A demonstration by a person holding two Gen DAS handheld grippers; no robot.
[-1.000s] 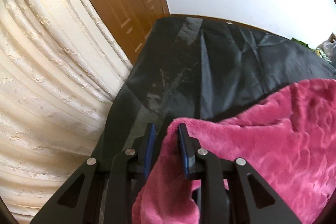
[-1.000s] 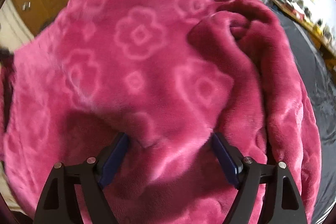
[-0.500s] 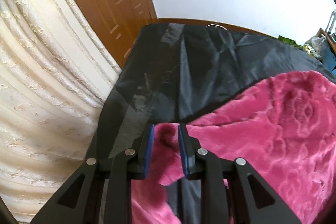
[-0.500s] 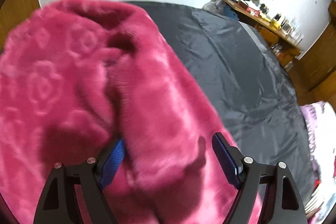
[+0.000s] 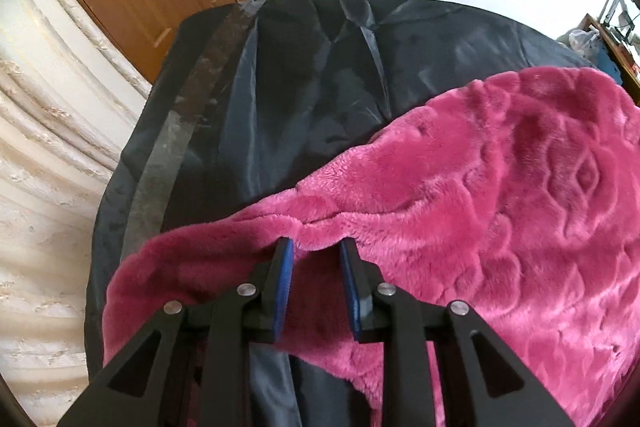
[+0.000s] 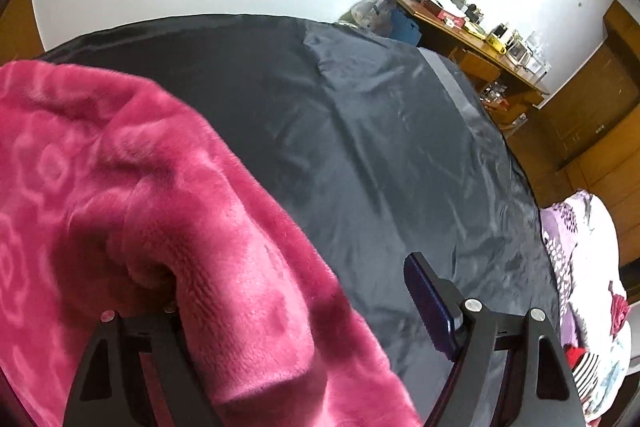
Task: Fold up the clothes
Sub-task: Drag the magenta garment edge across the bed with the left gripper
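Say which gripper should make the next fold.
Left, probably. The left gripper has the fuzzy pink garment's edge between its fingers; the right gripper gapes wide, pink fabric draped over one finger.

My left gripper [image 5: 316,247]: matte black angular arms with triangular cutouts, round silver screws at the joints, flat blue pads [image 5: 282,291] lining both jaws. My right gripper [image 6: 296,283]: same black frame and silver screws; one dark blue pad visible.
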